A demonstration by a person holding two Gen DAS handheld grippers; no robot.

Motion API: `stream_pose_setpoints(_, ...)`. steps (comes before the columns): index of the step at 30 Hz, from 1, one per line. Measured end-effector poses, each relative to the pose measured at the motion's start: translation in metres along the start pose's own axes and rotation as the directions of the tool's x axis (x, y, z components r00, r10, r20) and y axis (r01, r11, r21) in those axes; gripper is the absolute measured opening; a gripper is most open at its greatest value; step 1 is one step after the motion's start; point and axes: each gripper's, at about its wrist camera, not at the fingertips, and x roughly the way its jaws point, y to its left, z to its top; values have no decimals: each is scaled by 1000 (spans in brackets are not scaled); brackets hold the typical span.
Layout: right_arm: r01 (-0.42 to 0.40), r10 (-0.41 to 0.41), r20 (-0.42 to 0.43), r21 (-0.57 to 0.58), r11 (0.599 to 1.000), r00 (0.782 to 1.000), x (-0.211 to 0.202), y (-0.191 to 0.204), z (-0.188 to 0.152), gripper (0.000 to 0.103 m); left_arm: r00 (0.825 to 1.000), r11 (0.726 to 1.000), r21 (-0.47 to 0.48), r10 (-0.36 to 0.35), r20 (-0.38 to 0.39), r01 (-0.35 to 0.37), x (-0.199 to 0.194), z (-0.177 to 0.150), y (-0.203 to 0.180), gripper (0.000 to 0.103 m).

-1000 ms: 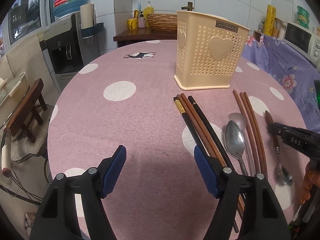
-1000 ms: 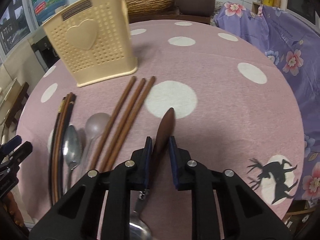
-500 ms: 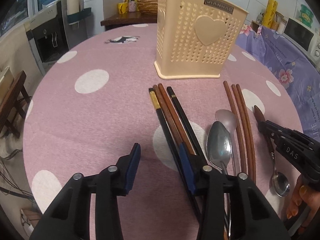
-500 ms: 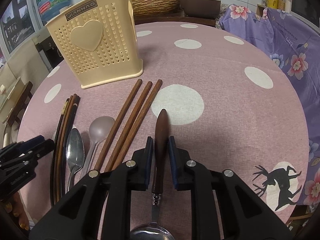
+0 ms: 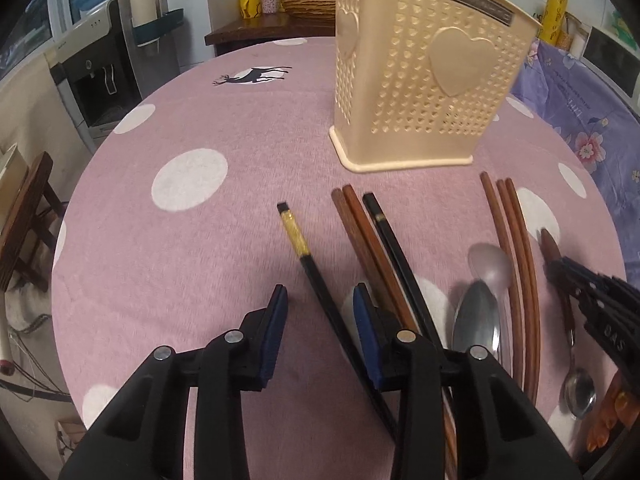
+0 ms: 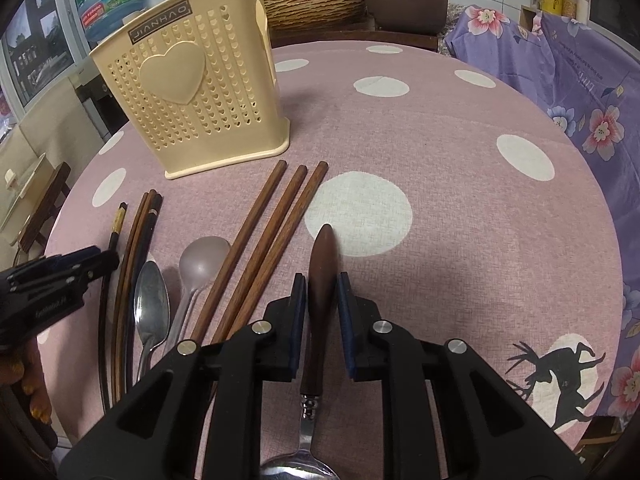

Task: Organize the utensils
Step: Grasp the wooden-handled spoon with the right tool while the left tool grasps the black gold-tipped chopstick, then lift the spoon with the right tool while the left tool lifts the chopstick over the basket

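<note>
None of the utensils yet stands in the cream holder (image 6: 188,100): before it, the right tool (image 6: 322,320) pinches a wooden-handled spoon (image 6: 322,264), while the left tool (image 5: 320,332) straddles, spread, a black chopstick (image 5: 316,276) on the tabletop (image 6: 440,200).

holder (image 6: 192,100): upper left, on table (image 6: 440,184) | three chopsticks (image 6: 264,248): centre, below holder | two spoons (image 6: 176,292): left of them | chopstick bundle (image 6: 132,280): further left | wood-handled spoon (image 6: 320,288): lower centre, right of three chopsticks | lone chopstick (image 5: 308,264): left-wrist view, centre, left of bundle (image 5: 380,248), apart from it
</note>
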Motion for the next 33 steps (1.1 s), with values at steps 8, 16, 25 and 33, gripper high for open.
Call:
stream_pose_setpoints(8,17,-18,-14,-15,1000,1000,6,5,10,17,1000,1000,-17,15,6,-15,11,16,0,21)
stream_pose_setpoints(16,10,-11,-15,-29,1000,1000,9,6,13,17,1000,1000,17,13,15,-14,11,14,-7,11)
stream_pose_setpoints(25,-12,12,-6,-34,999,1000,8,4,13,17,1000,1000,16,4,21,-4,12,15,-8,8)
stream_pose_setpoints(33,-114,113,110,-1,993,987,-33,-13,25,16,991,999,2,-53,121,53,-24,27,7,8)
